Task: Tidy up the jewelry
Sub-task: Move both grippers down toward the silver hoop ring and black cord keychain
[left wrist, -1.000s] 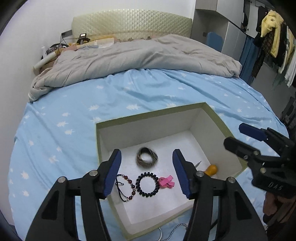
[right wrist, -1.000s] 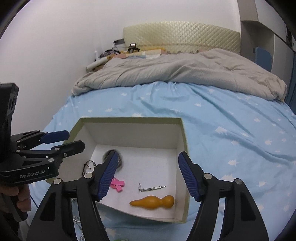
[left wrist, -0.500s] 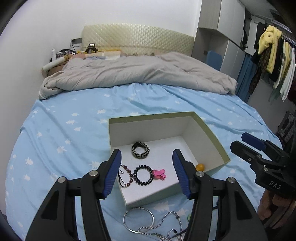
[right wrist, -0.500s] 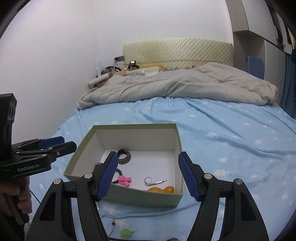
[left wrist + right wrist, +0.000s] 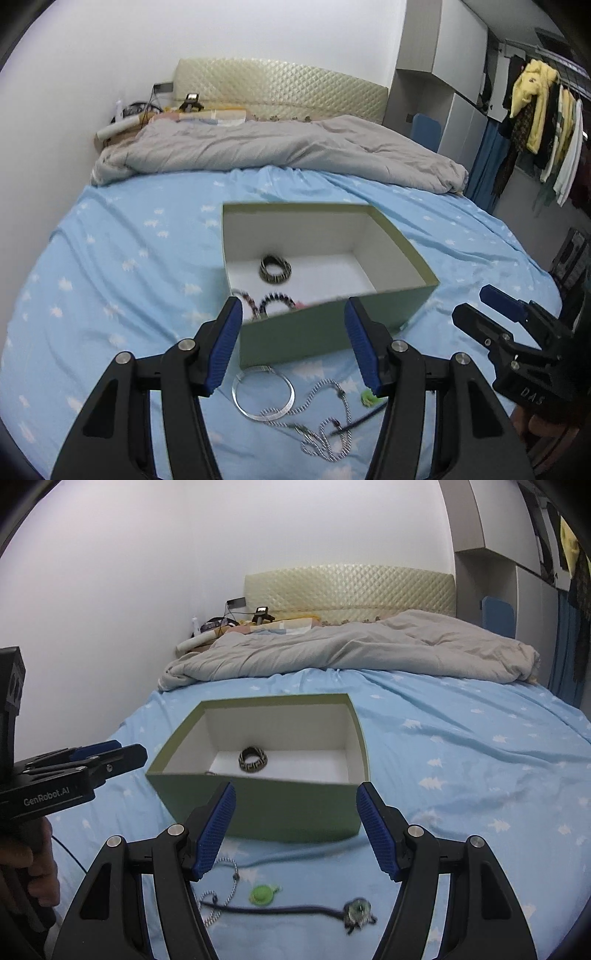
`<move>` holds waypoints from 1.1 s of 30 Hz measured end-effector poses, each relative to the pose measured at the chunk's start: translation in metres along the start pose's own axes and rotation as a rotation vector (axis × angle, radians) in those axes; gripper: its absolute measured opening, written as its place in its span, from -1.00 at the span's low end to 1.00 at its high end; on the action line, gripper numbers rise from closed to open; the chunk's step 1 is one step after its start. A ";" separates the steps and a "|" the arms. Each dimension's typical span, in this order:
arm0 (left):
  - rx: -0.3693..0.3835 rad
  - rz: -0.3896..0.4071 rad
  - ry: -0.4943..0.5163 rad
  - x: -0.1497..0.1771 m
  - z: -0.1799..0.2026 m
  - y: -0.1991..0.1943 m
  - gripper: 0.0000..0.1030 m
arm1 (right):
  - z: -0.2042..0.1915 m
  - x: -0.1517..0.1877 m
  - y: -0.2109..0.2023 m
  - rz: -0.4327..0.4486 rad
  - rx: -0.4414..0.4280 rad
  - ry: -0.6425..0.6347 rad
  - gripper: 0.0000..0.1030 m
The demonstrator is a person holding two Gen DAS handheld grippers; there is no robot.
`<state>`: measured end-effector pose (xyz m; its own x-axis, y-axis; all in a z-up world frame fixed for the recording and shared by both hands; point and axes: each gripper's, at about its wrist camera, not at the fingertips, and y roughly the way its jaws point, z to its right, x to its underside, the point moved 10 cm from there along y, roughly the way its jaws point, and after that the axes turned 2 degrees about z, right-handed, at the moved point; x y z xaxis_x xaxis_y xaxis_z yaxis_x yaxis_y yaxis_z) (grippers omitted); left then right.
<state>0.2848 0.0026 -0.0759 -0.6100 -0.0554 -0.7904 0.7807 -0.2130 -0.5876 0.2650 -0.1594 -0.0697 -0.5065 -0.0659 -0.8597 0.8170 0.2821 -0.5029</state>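
Left wrist view: left gripper (image 5: 293, 343) released, jaws apart, nothing between the blue pads, hanging over the near edge of the blue sheet (image 5: 110, 258). Just beyond the fingertips, green box (image 5: 317, 332) with white lining, open at the top, resting on the bed. Inside, toward the far left, a patterned bangle (image 5: 275, 269) lying flat; against the near wall, partly hidden, a dark beaded bracelet (image 5: 277, 297) and a red-beaded strand (image 5: 248, 302) to its left. On the sheet near the box's front wall: silver hoop (image 5: 263, 392), silver chain (image 5: 325, 421) looping right of it and touching it, a small green piece (image 5: 368, 396) by the right finger. Far right, right gripper (image 5: 491, 314) seen from the side, jaws apart, empty. Grey duvet (image 5: 280, 151) bunched at the far end.

Right wrist view: right gripper (image 5: 295, 827) released, nothing between the pads, aimed at the box (image 5: 266, 812) front wall. Bangle (image 5: 253, 759) visible over the rim, left of centre on the box floor. On the sheet, nearer than the box: green round charm (image 5: 262, 893), dark cord (image 5: 273, 910) running right to a blurred pendant (image 5: 357, 912), end of the silver chain (image 5: 221, 886) by the left finger. At left, left gripper (image 5: 129, 755), held by a hand (image 5: 26, 856), jaws apart, empty.
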 end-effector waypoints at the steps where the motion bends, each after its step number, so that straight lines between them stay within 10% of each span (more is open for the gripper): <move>1: 0.004 -0.005 -0.007 0.005 0.002 -0.001 0.13 | 0.000 0.004 -0.005 0.007 -0.002 0.001 0.29; 33: -0.053 -0.169 -0.057 0.093 -0.019 0.009 0.13 | 0.018 0.125 -0.028 -0.194 0.081 0.217 0.29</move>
<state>0.2376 0.0145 -0.1579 -0.7386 -0.0784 -0.6695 0.6716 -0.1718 -0.7208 0.1834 -0.1931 -0.1647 -0.6951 0.0979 -0.7122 0.7143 0.2063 -0.6688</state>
